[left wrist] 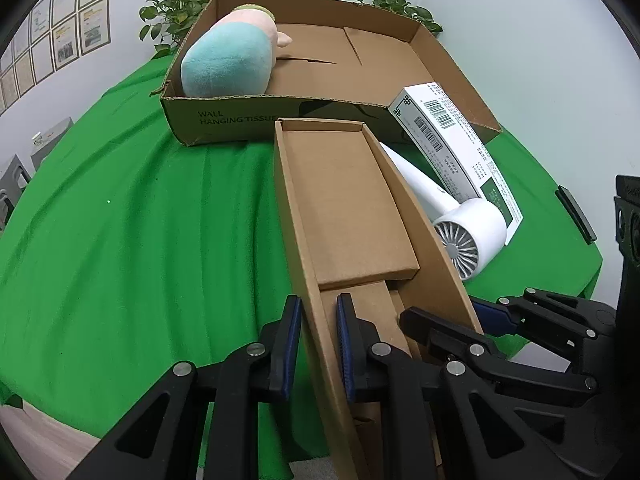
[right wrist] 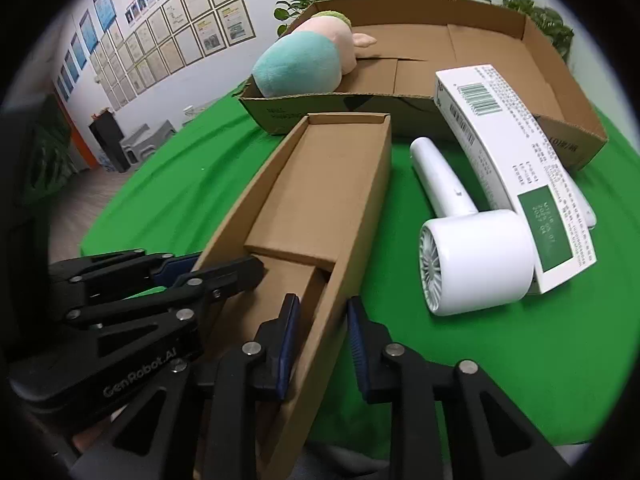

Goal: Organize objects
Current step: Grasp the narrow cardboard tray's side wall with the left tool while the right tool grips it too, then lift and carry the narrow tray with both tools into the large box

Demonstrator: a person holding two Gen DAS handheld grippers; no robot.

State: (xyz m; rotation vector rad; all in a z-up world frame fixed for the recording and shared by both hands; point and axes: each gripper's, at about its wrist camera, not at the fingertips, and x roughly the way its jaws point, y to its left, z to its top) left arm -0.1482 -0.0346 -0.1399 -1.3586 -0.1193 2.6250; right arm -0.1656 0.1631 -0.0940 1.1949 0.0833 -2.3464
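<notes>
A long shallow brown cardboard box [left wrist: 352, 208] [right wrist: 320, 200] lies on the green cloth. My left gripper [left wrist: 318, 328] straddles its left wall at the near end. My right gripper [right wrist: 322, 328] straddles its right wall there, and shows in the left wrist view [left wrist: 452, 320]. The fingers stand slightly apart from each wall. A white hair dryer [right wrist: 472, 248] [left wrist: 464, 232] and a white printed carton [right wrist: 516, 160] [left wrist: 456, 148] lie right of it. A pastel plush toy [left wrist: 232, 56] [right wrist: 308, 60] lies in the big cardboard tray [left wrist: 460, 76] [right wrist: 560, 92] behind.
The green-covered table [left wrist: 140, 240] [right wrist: 500, 360] drops off at the near and right edges. Potted plants [left wrist: 180, 12] stand behind the tray. A dark flat device [left wrist: 578, 214] lies at the right table edge. Wall posters [right wrist: 160, 40] and floor furniture are off left.
</notes>
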